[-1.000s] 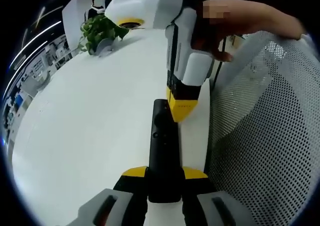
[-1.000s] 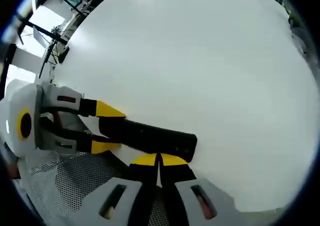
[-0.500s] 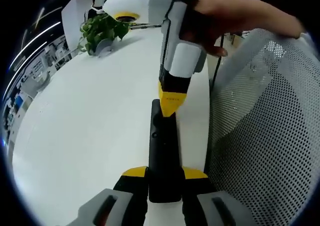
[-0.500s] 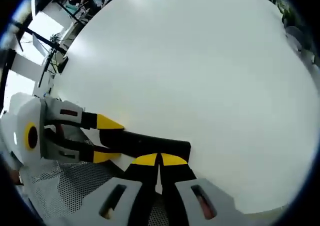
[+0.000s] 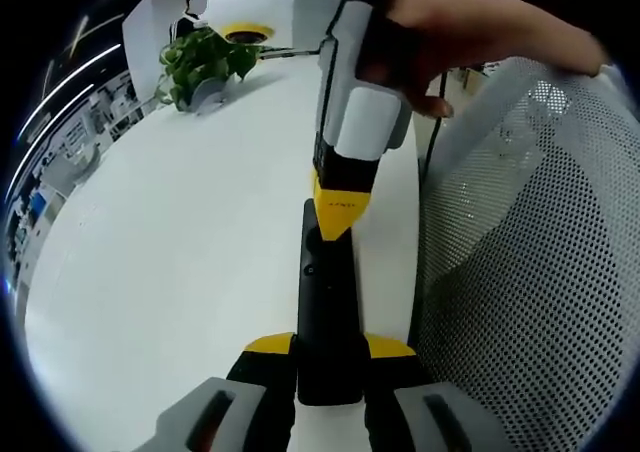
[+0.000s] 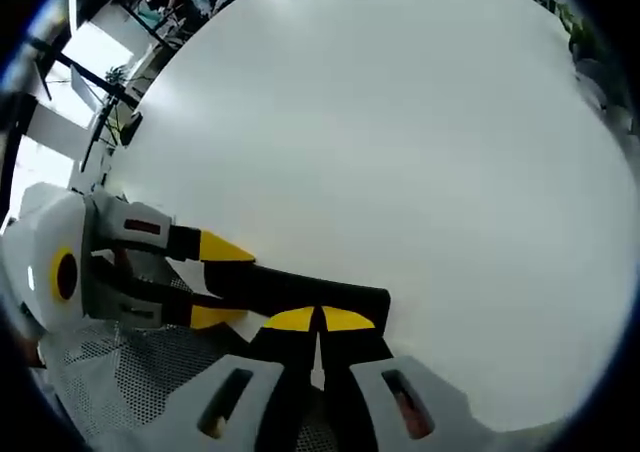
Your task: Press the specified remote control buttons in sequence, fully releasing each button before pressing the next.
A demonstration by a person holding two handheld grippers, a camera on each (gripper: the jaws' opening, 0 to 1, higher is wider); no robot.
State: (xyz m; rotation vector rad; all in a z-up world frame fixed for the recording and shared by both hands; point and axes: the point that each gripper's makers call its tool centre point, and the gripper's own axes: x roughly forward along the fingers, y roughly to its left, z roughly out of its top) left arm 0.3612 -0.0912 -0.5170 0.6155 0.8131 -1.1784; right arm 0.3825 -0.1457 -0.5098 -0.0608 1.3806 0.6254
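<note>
Right gripper [image 5: 336, 222] lowered onto remote [image 5: 326, 302], table edge [image 5: 412, 272] beside.

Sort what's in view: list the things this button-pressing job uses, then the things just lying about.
In use:
remote control
left claw, shut on the remote
right claw, tips closed, on the remote's far end

Lying about:
potted plant
mesh chair back
white table

No legible text, label, brand, number or sign was found in either view; faint marks on the gripper parts were too blurred to read.
</note>
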